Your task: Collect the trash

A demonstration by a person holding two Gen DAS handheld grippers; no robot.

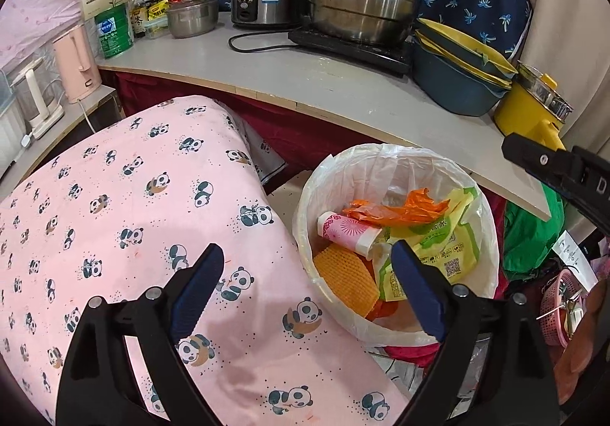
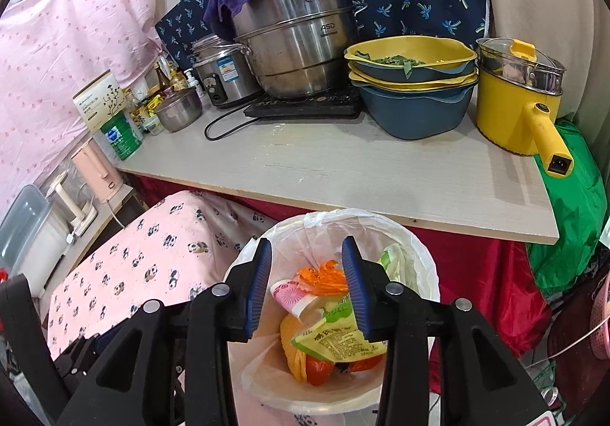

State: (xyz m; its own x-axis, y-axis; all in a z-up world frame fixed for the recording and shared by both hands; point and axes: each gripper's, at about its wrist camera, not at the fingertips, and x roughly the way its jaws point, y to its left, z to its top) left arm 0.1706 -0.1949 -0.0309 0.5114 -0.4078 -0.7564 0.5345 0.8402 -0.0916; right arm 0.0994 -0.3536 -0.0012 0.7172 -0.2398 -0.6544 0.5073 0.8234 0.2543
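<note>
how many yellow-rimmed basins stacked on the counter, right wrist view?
3, nested in one stack right of the big steel pot: top basin holding greens, middle basin, bottom basin on the counter. More may be hidden inside.

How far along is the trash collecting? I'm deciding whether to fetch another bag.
Done: wrappers and orange scraps lie in the lined bin. In hand: nothing; left gripper and right gripper are open and empty above it. Left: no loose trash shows on the counter.
</note>
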